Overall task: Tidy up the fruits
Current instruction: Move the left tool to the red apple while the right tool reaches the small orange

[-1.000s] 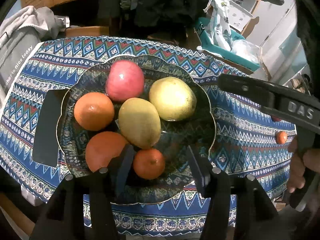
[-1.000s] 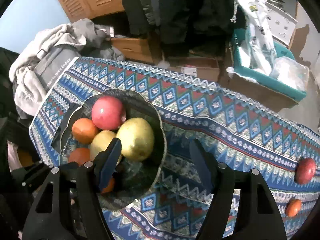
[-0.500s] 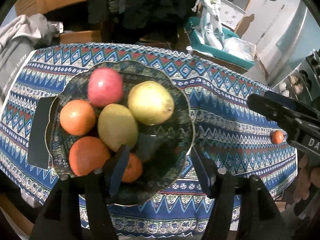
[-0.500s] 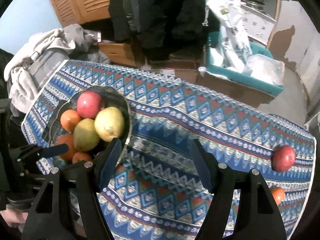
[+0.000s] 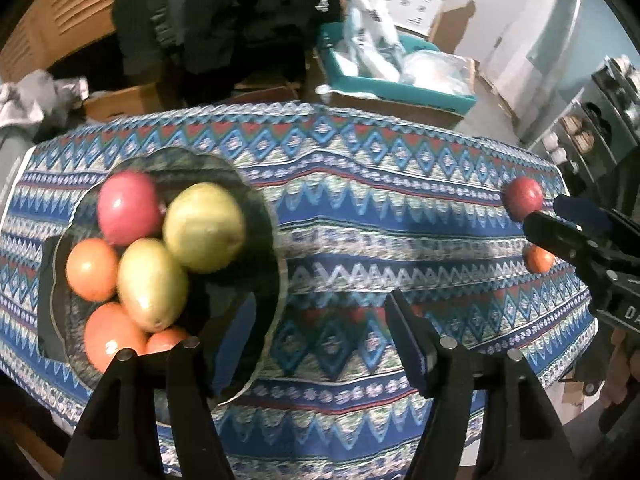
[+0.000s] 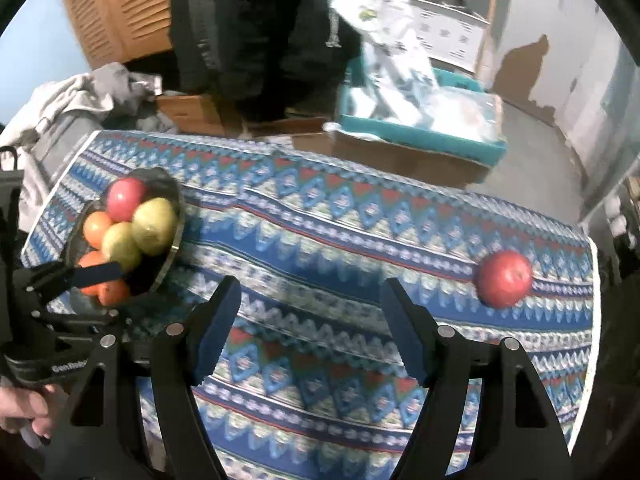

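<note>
At the left end of the patterned tablecloth (image 5: 400, 208) I see the dark glass bowl (image 5: 264, 240), holding a red apple (image 5: 126, 214), two yellow-green fruits and several oranges, all somewhat blurred. My left gripper (image 5: 324, 344) hangs over the bowl's right rim and the cloth beside it; its jaws have just been opening and stand apart with nothing between them. My right gripper (image 6: 312, 328) is over the middle of the cloth, jaws also parted and empty.

Toward the right edge lies a loose red apple (image 6: 504, 278), well apart from the bowl. Only the left wrist view shows the small orange (image 5: 538, 259) lying just nearer the front edge than that apple, partly hidden behind the right tool's fingers. Only the right wrist view shows the left tool from the side, with one blue pad across the bowl's near fruits, and a hand (image 6: 24, 408) gripping its handle at the lower left.
</note>
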